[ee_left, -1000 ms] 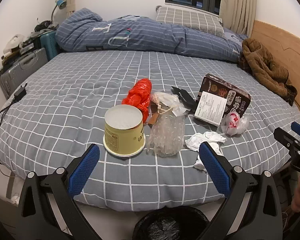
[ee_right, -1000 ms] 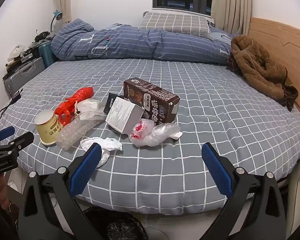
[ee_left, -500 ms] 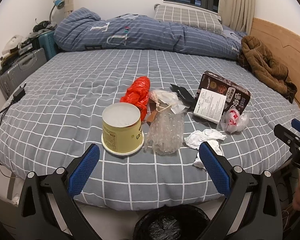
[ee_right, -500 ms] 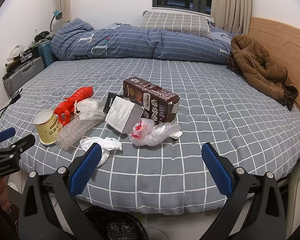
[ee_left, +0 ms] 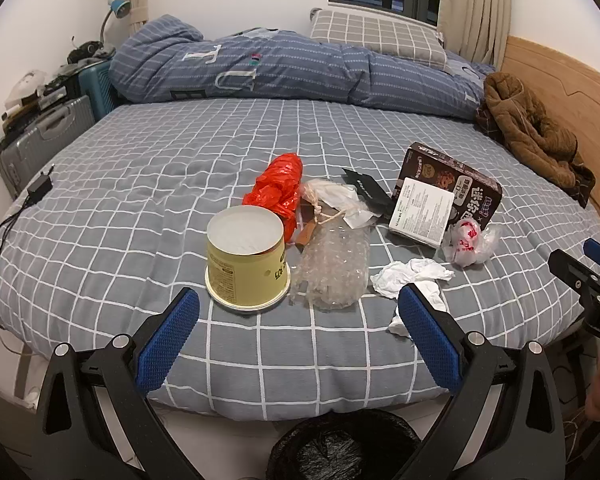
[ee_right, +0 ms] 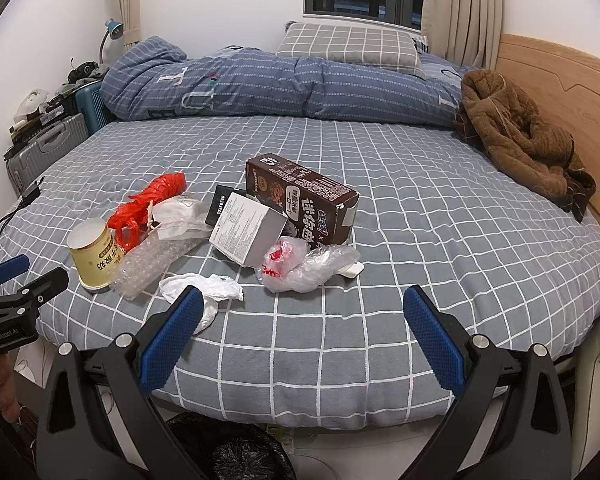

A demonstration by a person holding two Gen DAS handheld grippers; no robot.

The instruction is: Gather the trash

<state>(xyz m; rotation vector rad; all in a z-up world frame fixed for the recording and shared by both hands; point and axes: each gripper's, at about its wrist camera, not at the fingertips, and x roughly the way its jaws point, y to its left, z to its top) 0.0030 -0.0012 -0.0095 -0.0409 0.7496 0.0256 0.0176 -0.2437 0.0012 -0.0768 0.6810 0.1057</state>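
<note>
Trash lies in a loose heap on the grey checked bed point(ee_left: 140, 184): an upturned yellow paper cup point(ee_left: 246, 254), bubble wrap point(ee_left: 334, 266), a red plastic bag point(ee_left: 280, 188), a brown snack box point(ee_left: 450, 188), a small white box point(ee_right: 248, 232), crumpled tissue point(ee_left: 412, 274) and a clear bag with red print point(ee_right: 300, 264). My left gripper point(ee_left: 298, 322) stands open just before the cup and bubble wrap, holding nothing. My right gripper point(ee_right: 300, 322) is open too, short of the clear bag. A black-lined bin point(ee_left: 342, 446) sits on the floor below the bed edge.
A rolled blue duvet point(ee_left: 300, 68) and checked pillow point(ee_left: 376, 34) lie at the far side. A brown garment point(ee_right: 520, 136) rests by the wooden headboard point(ee_right: 560, 80). Suitcases point(ee_left: 48, 136) stand at the left, and a charger cable point(ee_left: 24, 208) trails off the bed.
Both views have shifted only slightly; the left gripper has eased a little nearer the cup. Both grippers stay open and the trash has not moved.
</note>
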